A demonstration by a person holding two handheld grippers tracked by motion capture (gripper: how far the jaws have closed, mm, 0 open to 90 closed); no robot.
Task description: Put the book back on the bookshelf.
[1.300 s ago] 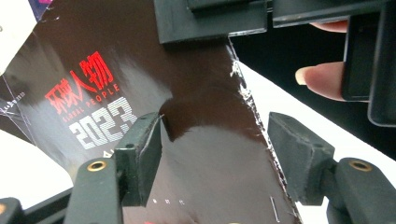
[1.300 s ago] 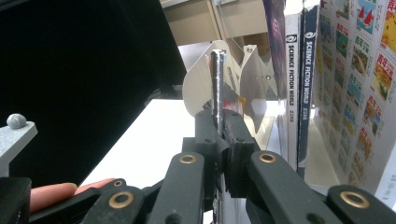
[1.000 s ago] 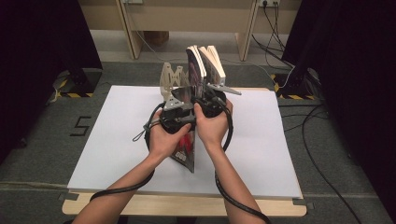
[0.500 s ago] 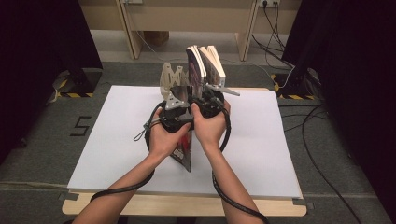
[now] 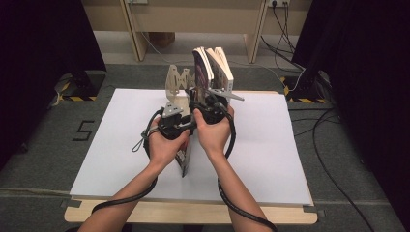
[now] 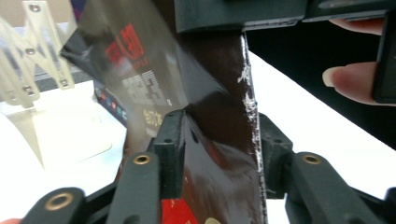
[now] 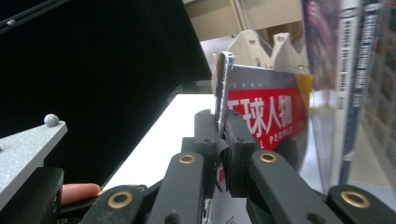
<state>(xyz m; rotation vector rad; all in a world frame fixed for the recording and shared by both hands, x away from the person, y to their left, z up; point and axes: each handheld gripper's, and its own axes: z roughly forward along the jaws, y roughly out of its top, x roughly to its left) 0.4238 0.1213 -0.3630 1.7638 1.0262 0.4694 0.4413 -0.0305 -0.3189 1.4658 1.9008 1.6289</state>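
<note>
A magazine (image 5: 186, 157) is held upright on edge over the white sheet (image 5: 290, 159), between both hands, just in front of the bookend (image 5: 175, 89) and the standing books (image 5: 212, 67). The right gripper (image 7: 223, 140) is clamped on the magazine's thin edge, its pads pressed together on the paper; the left gripper (image 6: 219, 140) straddles the glossy cover, its jaws having just been closing, and the left-hand pad lies against the cover while contact on the far side cannot be told. The step in hand is judged to be the filing of the magazine beside the books. It is best done with the limp cover supported low and kept vertical; the leading edge should be aimed into the gap by the bookend; the books should not be nudged, since they lean.
</note>
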